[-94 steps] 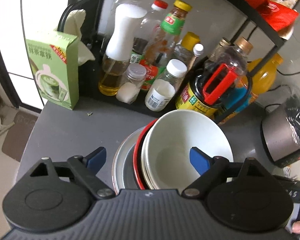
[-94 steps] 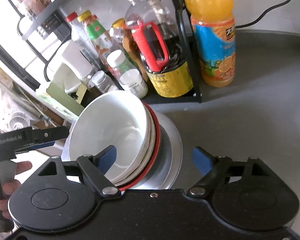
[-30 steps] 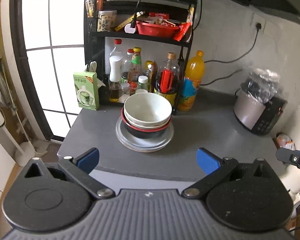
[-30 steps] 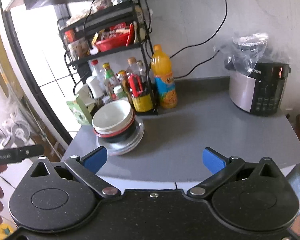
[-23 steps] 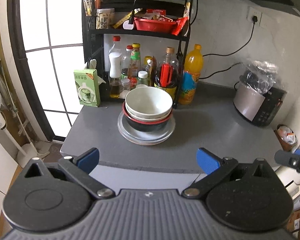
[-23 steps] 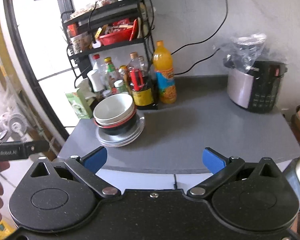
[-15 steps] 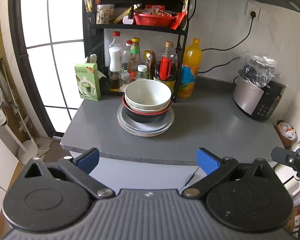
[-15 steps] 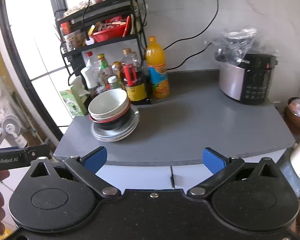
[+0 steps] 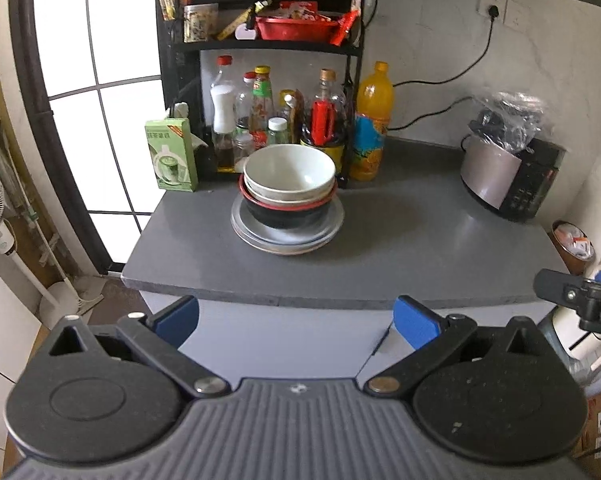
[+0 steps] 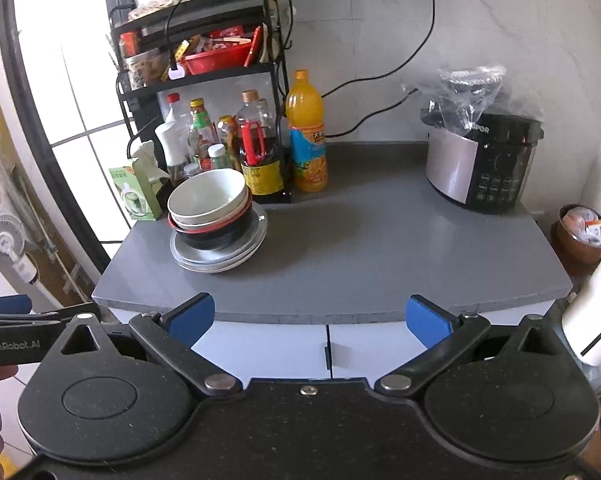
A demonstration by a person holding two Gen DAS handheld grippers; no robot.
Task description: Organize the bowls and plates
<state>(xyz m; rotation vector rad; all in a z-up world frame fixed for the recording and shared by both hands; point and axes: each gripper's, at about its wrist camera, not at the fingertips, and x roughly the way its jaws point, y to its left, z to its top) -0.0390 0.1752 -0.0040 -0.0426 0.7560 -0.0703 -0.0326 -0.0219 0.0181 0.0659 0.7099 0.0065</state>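
Resting on the far left of the grey table [image 9: 380,248], white bowls [image 9: 289,174] nest in a red-rimmed black bowl [image 9: 288,216] atop stacked plates [image 9: 287,236], likely to save space. Both the left gripper [image 9: 296,322] and right gripper [image 10: 308,316] hover near the table's front edge, jaws released and empty.

Bright daylight from the blown-out window [image 9: 112,92] at left; sharp focus, fisheye-curved edges.

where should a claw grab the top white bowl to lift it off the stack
Take the top white bowl by its rim on the side facing the counter's front edge, one finger inside and one outside. It sits upright and nested, so only the rim is exposed, and bottles crowd the back.
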